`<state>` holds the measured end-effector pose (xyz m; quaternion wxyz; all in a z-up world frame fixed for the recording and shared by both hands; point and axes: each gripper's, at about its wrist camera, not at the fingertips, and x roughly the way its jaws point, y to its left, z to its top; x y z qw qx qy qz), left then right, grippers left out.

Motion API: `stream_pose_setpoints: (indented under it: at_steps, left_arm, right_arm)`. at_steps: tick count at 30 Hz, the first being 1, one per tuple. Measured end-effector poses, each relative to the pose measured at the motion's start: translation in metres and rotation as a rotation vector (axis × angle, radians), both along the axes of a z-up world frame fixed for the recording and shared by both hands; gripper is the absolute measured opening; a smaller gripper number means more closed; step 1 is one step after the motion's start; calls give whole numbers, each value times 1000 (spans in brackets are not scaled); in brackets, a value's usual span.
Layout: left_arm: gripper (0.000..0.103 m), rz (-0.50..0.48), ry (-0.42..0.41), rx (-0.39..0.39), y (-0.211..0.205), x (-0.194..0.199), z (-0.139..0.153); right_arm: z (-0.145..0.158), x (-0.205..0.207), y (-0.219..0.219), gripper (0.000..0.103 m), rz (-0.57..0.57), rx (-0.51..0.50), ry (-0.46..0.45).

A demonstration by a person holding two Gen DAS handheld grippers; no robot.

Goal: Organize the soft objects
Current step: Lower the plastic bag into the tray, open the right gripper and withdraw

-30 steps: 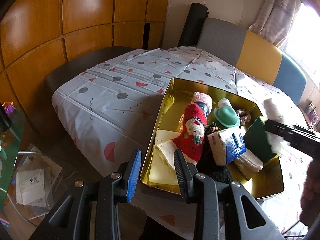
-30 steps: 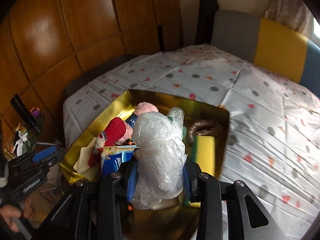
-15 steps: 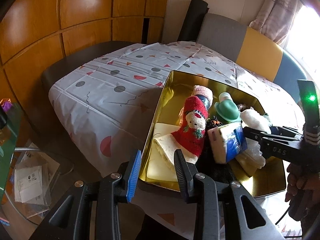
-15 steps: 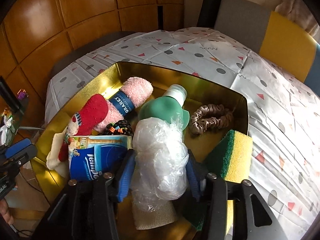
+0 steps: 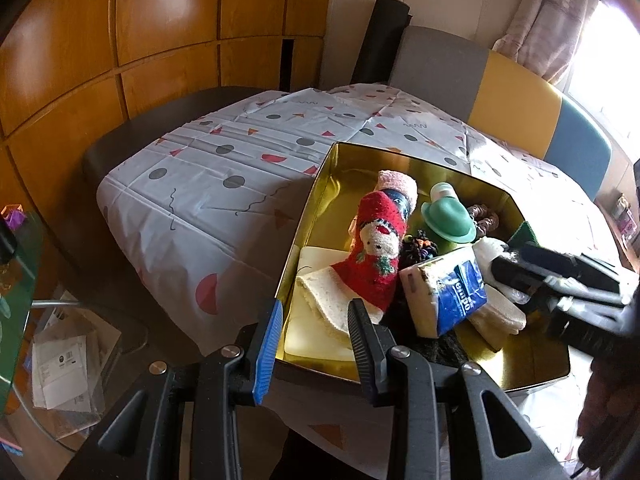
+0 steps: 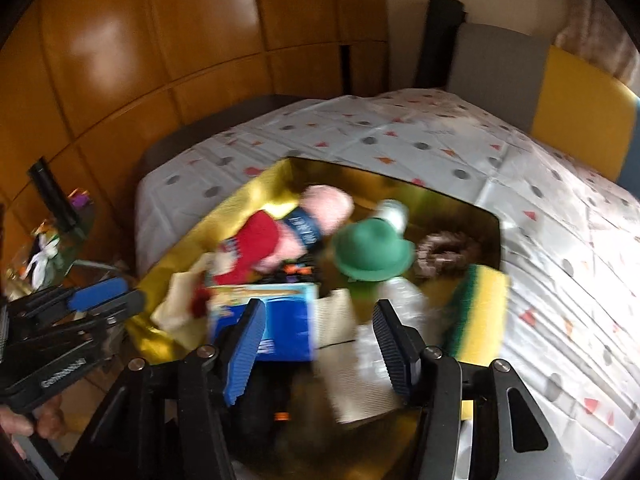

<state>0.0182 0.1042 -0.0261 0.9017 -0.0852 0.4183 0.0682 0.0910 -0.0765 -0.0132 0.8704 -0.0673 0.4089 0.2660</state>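
I see my right gripper point(image 6: 316, 346) spread empty above the plastic bag point(image 6: 400, 304) in the gold tin point(image 5: 320, 184); my left gripper point(image 5: 314, 330) gapes empty at its near edge.

White lettering runs sideways on the blue tissue pack point(image 5: 452, 296), up and to the right of the left gripper's fingers — it looks like "tempo", only partly clear. The navy band point(image 6: 304, 232) on the pink sock, beyond the right gripper's fingers, carries white letters too blurred to read. Raised lettering on the left gripper point(image 6: 108, 304) body is illegible.
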Motion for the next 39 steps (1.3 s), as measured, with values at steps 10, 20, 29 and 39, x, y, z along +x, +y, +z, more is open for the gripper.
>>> stream_pose_setpoints:
  at_steps: [10, 20, 29, 39]
  left_arm:
    - [33, -1, -56, 37, -3, -7, 19]
    - [35, 19, -125, 87, -13, -20, 34]
    - [38, 15, -196, 96, -28, -30, 51]
    - [38, 0, -196, 102, -36, -34, 51]
  right_arm:
    - [-36, -15, 24, 54, 35, -41, 68]
    - [-6, -48, -6, 76, -164, 0, -80]
    - [1, -76, -35, 82, -367, -24, -143]
    - [7, -79, -45, 87, -397, -4, -162]
